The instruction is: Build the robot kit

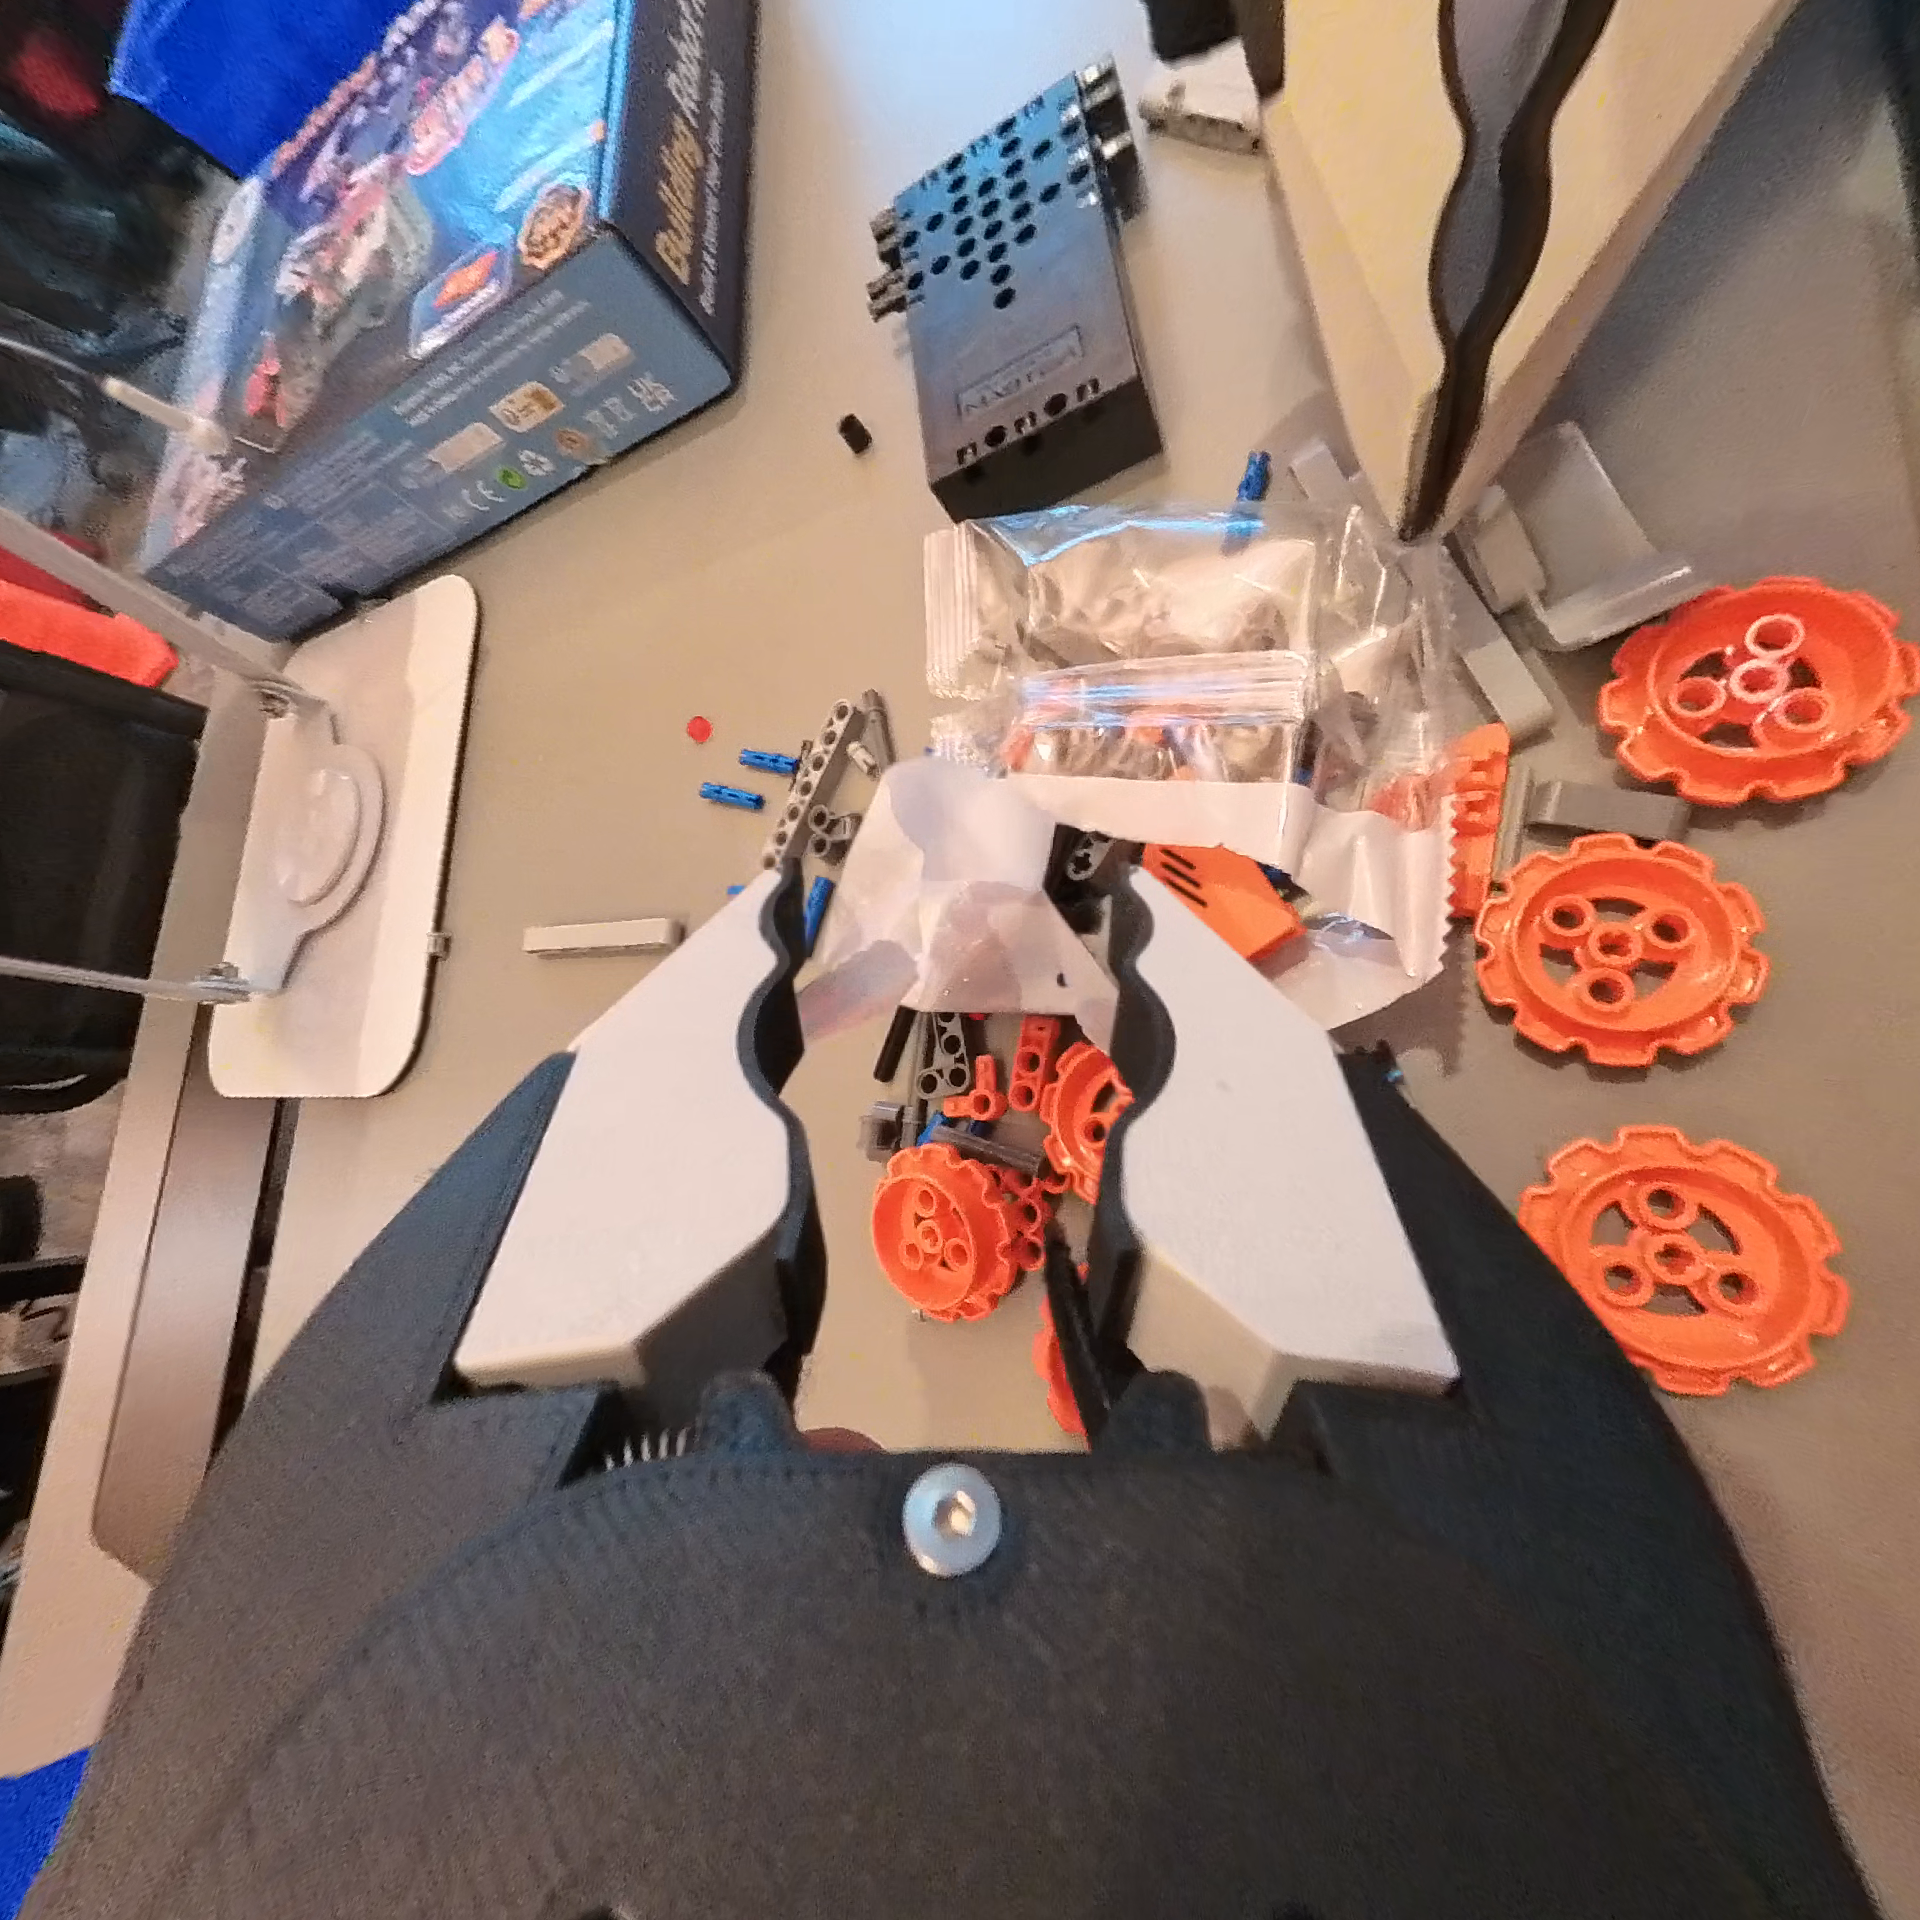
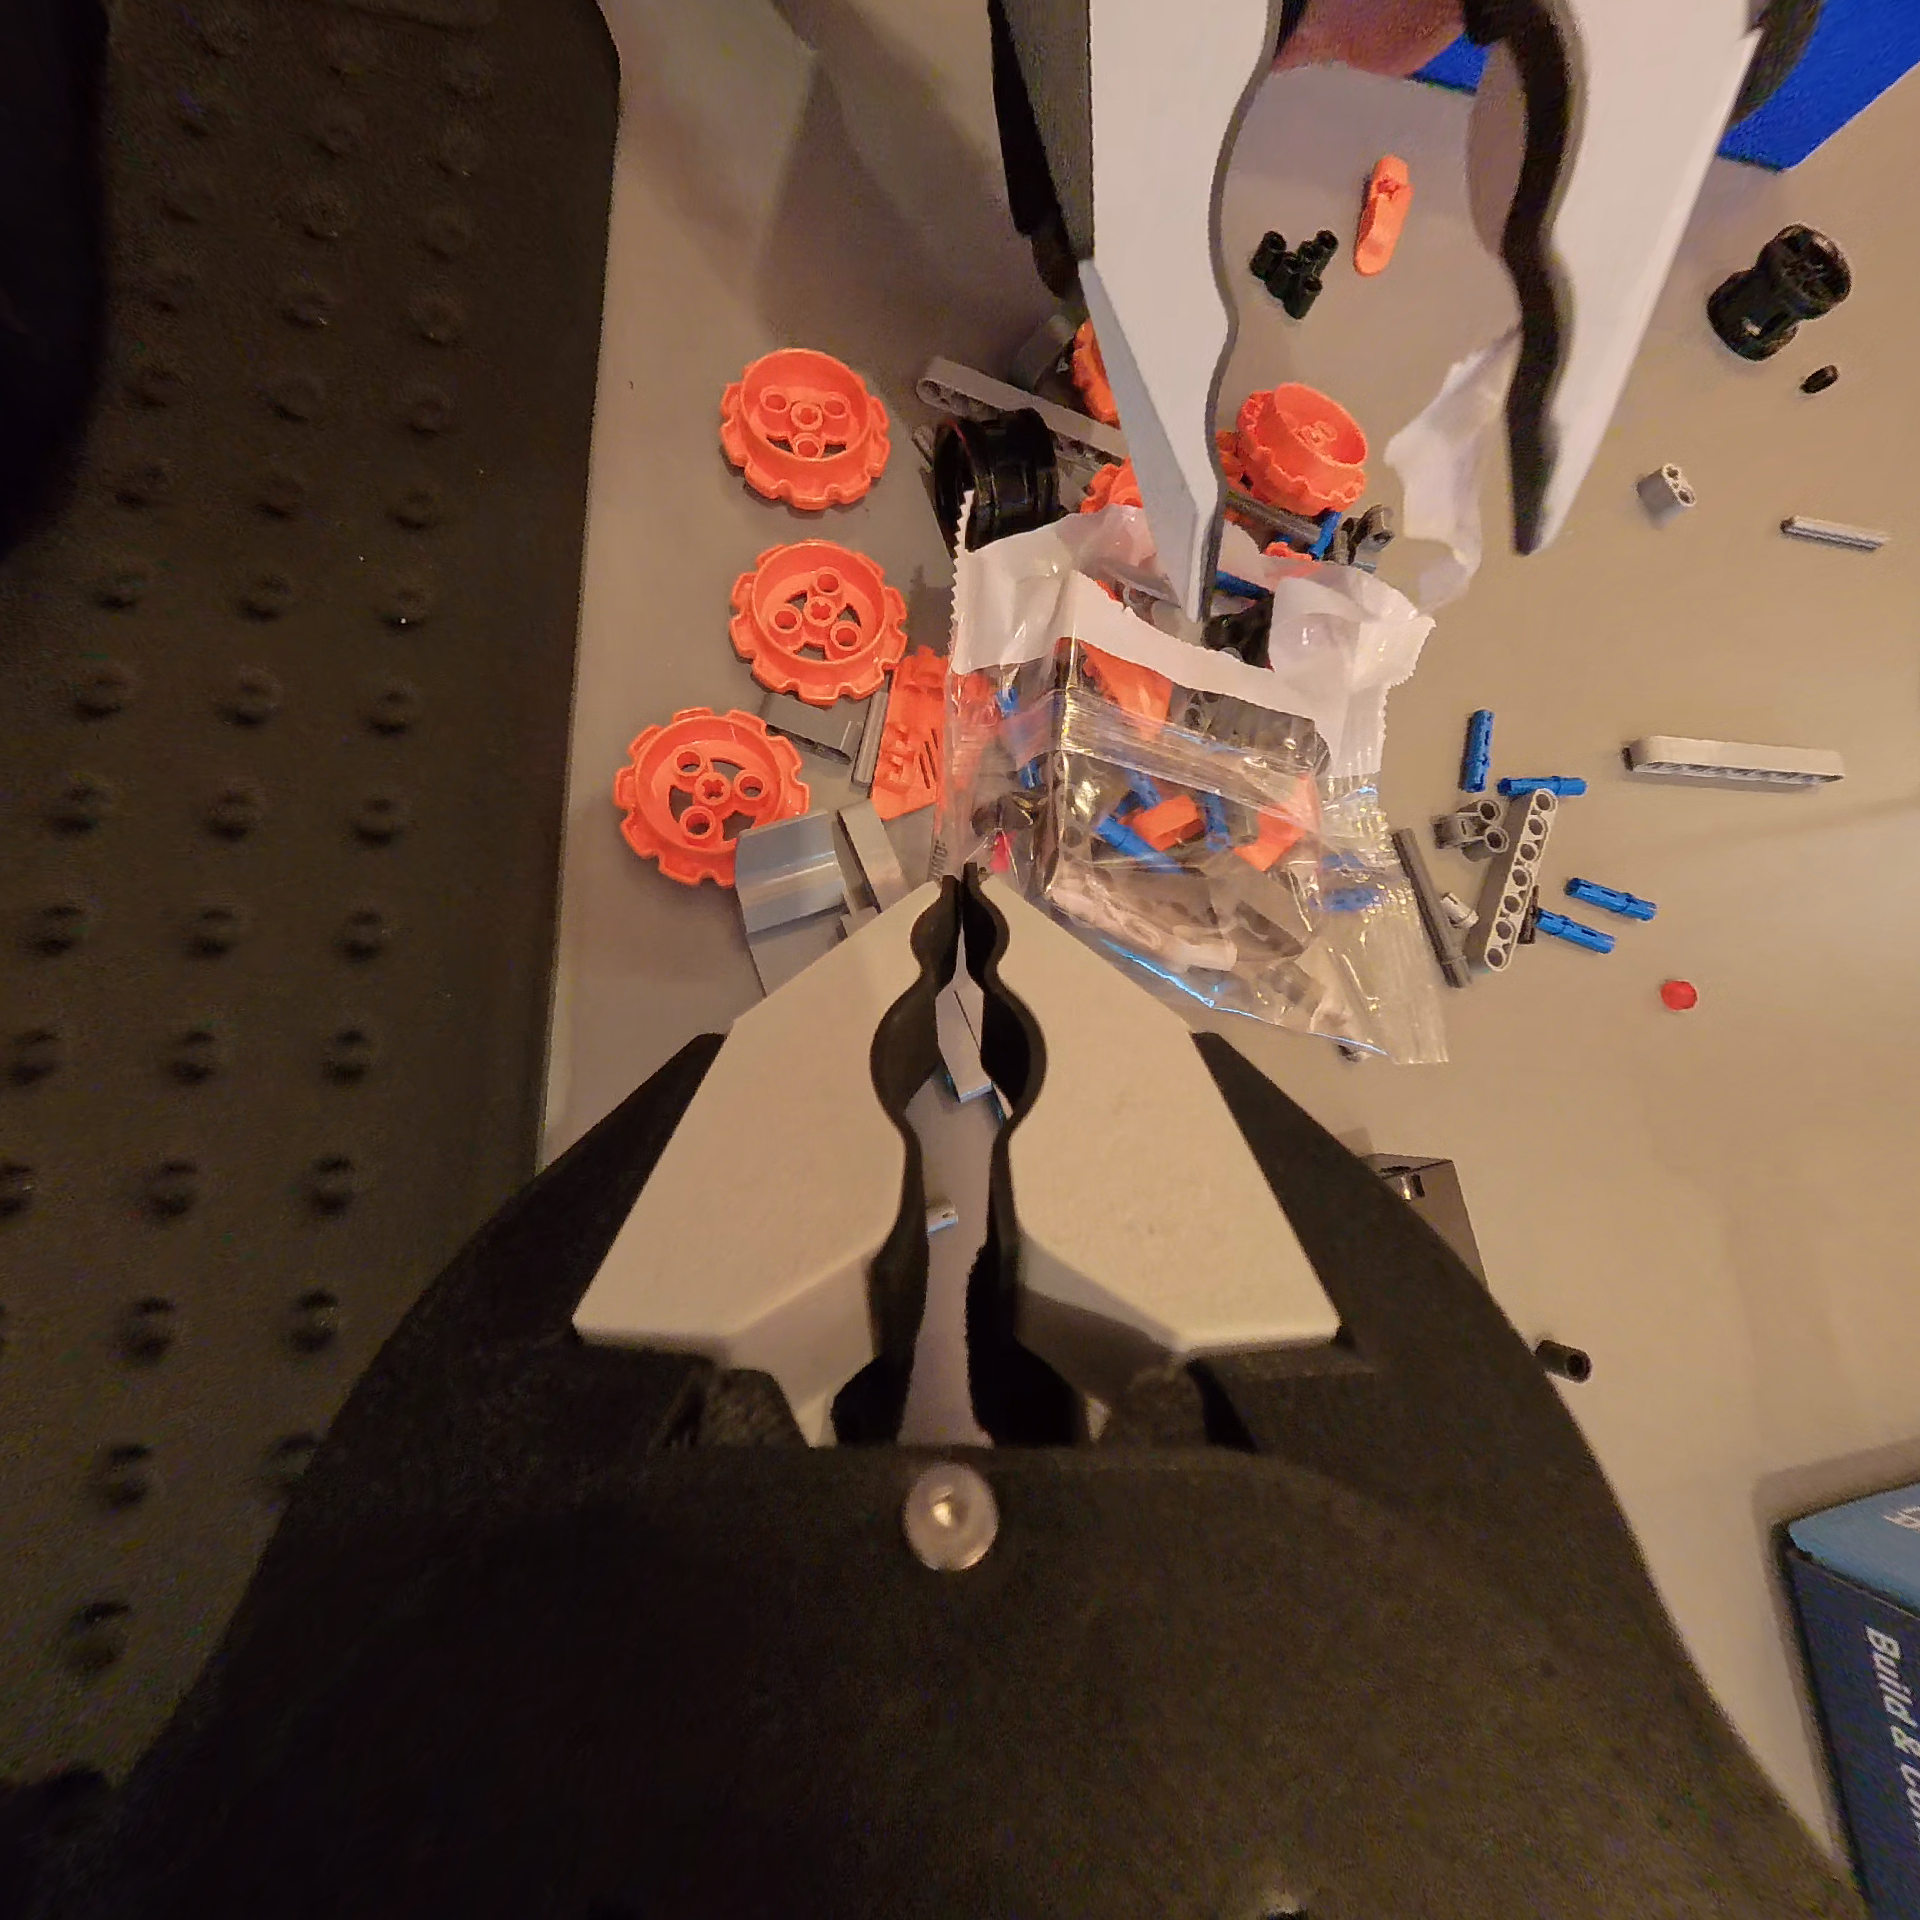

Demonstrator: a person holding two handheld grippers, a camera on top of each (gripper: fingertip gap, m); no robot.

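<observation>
A clear plastic bag [image 1: 1164, 665] of small orange, blue and grey building parts lies on the grey table, its white top edge torn open. My left gripper [image 1: 953, 888] is open, with its fingers on either side of the torn white edge [image 1: 966, 831]. In the right wrist view one left fingertip [image 2: 1184, 561] dips into the bag's mouth, and a white scrap [image 2: 1444, 478] hangs by the other finger. My right gripper [image 2: 961, 883] is shut on the bag's [image 2: 1143, 831] opposite corner. It also shows in the left wrist view [image 1: 1413, 525].
Three orange toothed wheels [image 1: 1616, 951] [image 2: 816, 618] lie beside the bag, with loose parts [image 1: 977, 1143] under my left gripper. A black perforated box [image 1: 1029, 312], a blue carton [image 1: 436, 291] and white card insert [image 1: 343, 831] lie beyond. A black studded mat [image 2: 260, 623] borders the table. From the left gripper's tips to the blue carton [image 1: 436, 291] is close to 30 centimeters.
</observation>
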